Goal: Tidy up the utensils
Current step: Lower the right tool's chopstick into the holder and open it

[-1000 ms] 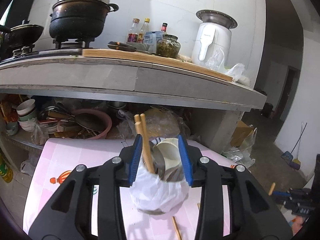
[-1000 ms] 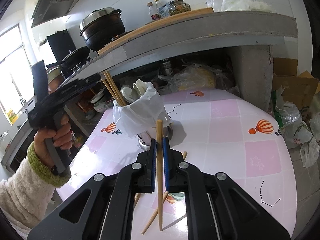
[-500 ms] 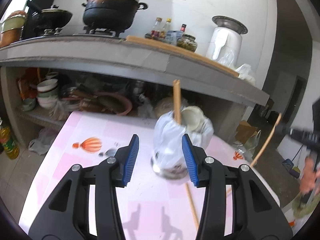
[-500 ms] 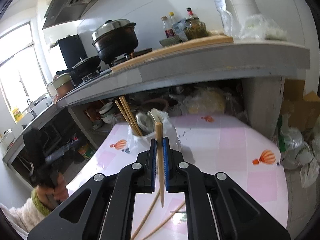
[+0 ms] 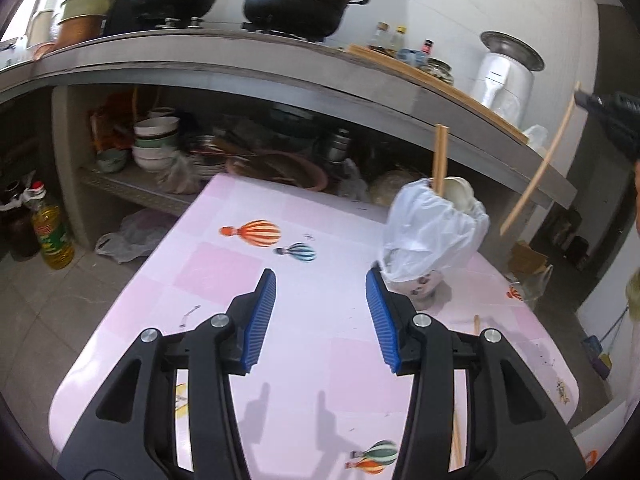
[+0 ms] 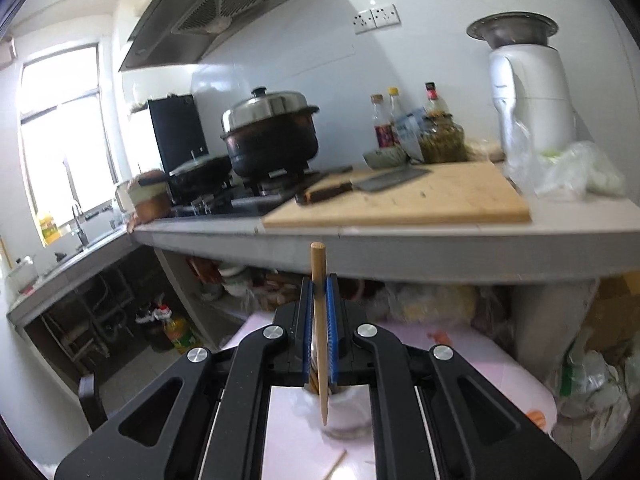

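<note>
In the left wrist view my left gripper (image 5: 320, 276) hovers over the pink table (image 5: 240, 272), its jaws opening with nothing between them. The utensil holder (image 5: 432, 236), a cup wrapped in a white plastic bag, stands just right of the right fingertip with two chopsticks (image 5: 440, 160) upright in it. My right gripper (image 6: 319, 284) is shut on one wooden chopstick (image 6: 319, 320), held upright above the holder (image 6: 348, 412). The same chopstick (image 5: 536, 176) hangs slanted up at the right. Loose chopsticks (image 5: 476, 324) lie on the table.
A concrete counter (image 6: 400, 240) runs behind the table with a black pot (image 6: 272, 136), a cutting board (image 6: 420, 200) with a cleaver, bottles and a white appliance (image 6: 528, 80). Bowls (image 5: 156, 140) and pans fill the shelf under it. An oil bottle (image 5: 52, 236) stands on the floor.
My left gripper has drawn back and to the left from the holder, which stood between its jaws, and its jaws have widened. My right gripper has risen with the chopstick to above the holder.
</note>
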